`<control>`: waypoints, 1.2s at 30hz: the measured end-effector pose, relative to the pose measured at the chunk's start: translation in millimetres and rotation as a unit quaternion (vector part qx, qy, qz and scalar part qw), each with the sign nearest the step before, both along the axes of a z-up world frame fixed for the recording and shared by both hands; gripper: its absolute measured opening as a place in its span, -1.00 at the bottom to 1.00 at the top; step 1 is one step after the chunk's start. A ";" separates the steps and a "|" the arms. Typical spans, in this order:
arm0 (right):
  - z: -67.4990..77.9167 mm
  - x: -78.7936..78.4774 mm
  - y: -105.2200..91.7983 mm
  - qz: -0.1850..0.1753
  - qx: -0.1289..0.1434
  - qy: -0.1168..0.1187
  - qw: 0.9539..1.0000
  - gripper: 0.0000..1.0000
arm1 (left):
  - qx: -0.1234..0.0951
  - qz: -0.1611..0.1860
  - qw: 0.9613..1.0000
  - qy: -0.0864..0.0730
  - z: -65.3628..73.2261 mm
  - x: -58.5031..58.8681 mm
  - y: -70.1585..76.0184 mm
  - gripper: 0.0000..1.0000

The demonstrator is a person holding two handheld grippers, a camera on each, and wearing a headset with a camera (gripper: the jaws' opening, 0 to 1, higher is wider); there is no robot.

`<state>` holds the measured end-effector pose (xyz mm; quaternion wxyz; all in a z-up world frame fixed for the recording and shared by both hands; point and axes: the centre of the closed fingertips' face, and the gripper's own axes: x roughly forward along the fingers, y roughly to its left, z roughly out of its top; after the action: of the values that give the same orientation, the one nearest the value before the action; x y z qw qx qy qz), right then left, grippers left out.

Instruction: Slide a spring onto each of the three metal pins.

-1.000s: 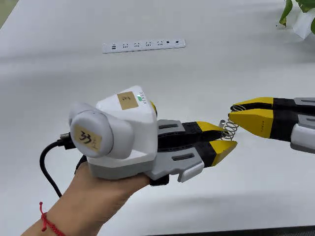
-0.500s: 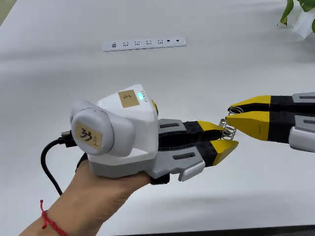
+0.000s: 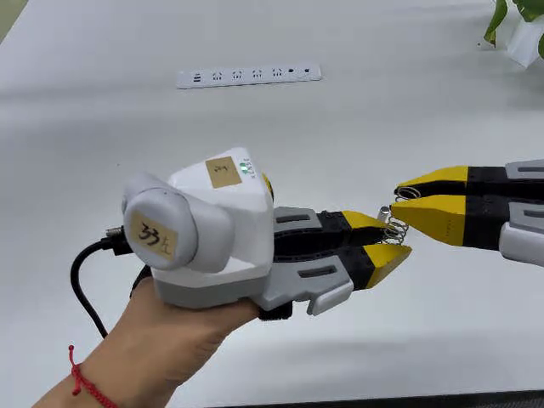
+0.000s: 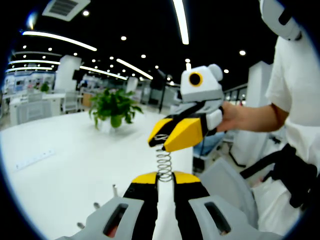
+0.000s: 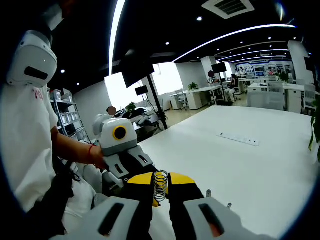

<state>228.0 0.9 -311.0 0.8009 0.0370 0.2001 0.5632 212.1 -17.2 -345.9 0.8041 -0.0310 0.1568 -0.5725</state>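
One spring half on; finished pins cannot be counted

One spring [image 3: 396, 228] hangs in the air between the two grippers, well above the table [image 3: 255, 153]; the right gripper [image 3: 396, 196] has its jaws pressed together on the upper coils, and this is clear in the right gripper view. The left gripper [image 3: 395, 237] meets it tip to tip; its jaws stand close with a thin gap, and the spring's lower end sits just at their tips. A small grey tip beside the coils looks like a pin [image 3: 384, 210]; I judge that the left jaws pinch it, but the coils hide the contact. So the step in hand is threading this spring over the pin; it seems begun and not finished, because most coils are free between the grippers. How many of the three pins are done, I cannot tell; the spring has yet to be pushed fully down and let go.
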 end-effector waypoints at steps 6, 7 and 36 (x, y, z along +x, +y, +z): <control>-2.3 -1.6 -0.6 0.012 -0.014 -0.006 1.000 -0.72 | -0.003 -0.003 1.000 0.000 -0.2 -0.4 -0.4 -0.79; -3.5 -2.7 -0.6 0.017 -0.020 -0.007 1.000 -0.71 | -0.004 -0.004 1.000 0.000 0.2 -0.6 -0.9 -0.80; -29.8 -16.2 -1.9 0.339 -0.318 -0.105 0.879 -0.44 | 0.029 -0.034 0.999 -0.029 -14.7 0.6 -4.3 -0.80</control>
<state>211.8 -1.0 -340.8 0.5457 -0.3490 0.2830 0.7073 212.7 -21.5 -360.6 0.7888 0.0147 0.1507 -0.5957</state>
